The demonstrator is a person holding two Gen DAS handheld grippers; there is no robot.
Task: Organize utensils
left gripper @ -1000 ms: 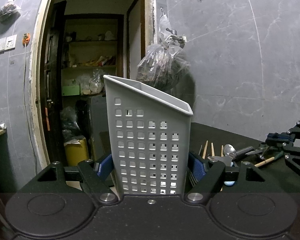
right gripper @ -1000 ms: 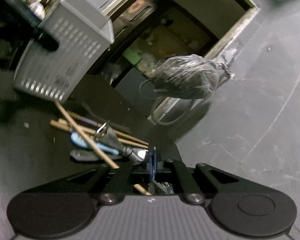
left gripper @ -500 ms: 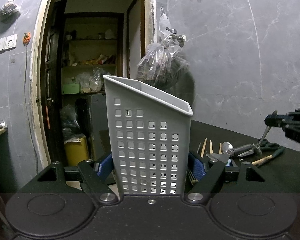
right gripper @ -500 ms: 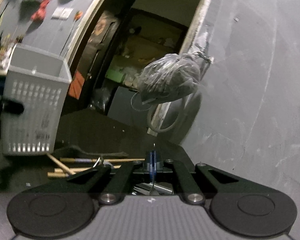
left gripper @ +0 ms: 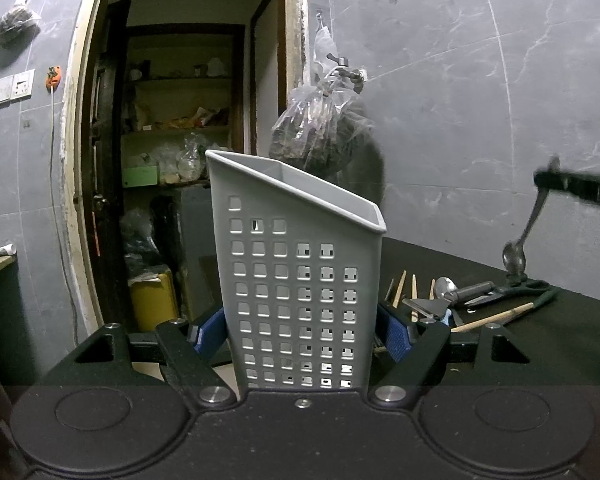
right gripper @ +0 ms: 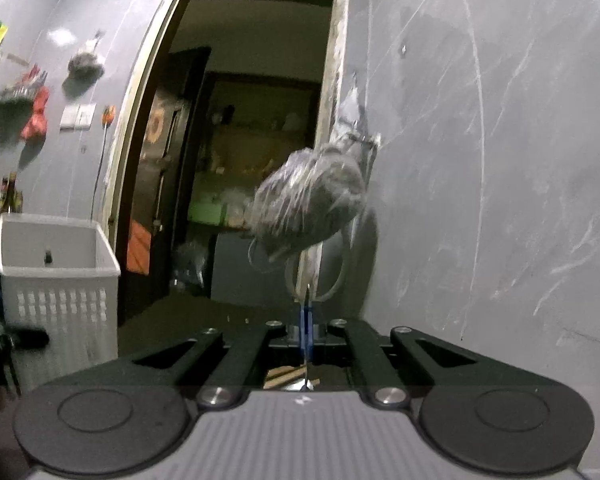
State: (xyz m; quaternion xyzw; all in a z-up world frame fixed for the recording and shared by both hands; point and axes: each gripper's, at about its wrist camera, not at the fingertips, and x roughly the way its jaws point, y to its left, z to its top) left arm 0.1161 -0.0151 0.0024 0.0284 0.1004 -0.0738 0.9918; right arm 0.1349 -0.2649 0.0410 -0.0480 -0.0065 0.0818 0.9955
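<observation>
My left gripper [left gripper: 300, 334] is shut on a grey perforated utensil holder [left gripper: 296, 280], which stands upright between its blue pads with its slanted rim open at the top. On the right of the left wrist view, my right gripper [left gripper: 544, 179] hangs in the air, shut on the handle of a metal spoon [left gripper: 516, 256] whose bowl points down. In the right wrist view the right gripper [right gripper: 305, 326] has its blue pads pressed together on the thin spoon handle [right gripper: 307, 300], and the holder [right gripper: 56, 276] stands to the left. Loose utensils [left gripper: 452, 296] lie on the dark counter under the spoon.
The pile holds wooden chopsticks [left gripper: 400, 288], another spoon [left gripper: 444, 286] and dark-handled scissors [left gripper: 524, 288]. A filled plastic bag [left gripper: 320, 132] hangs from a wall tap behind the holder. An open doorway [left gripper: 180, 160] with shelves lies beyond the counter's left end.
The right gripper has risen from the utensil pile with the spoon and rolled upright. The left gripper and the holder have kept still.
</observation>
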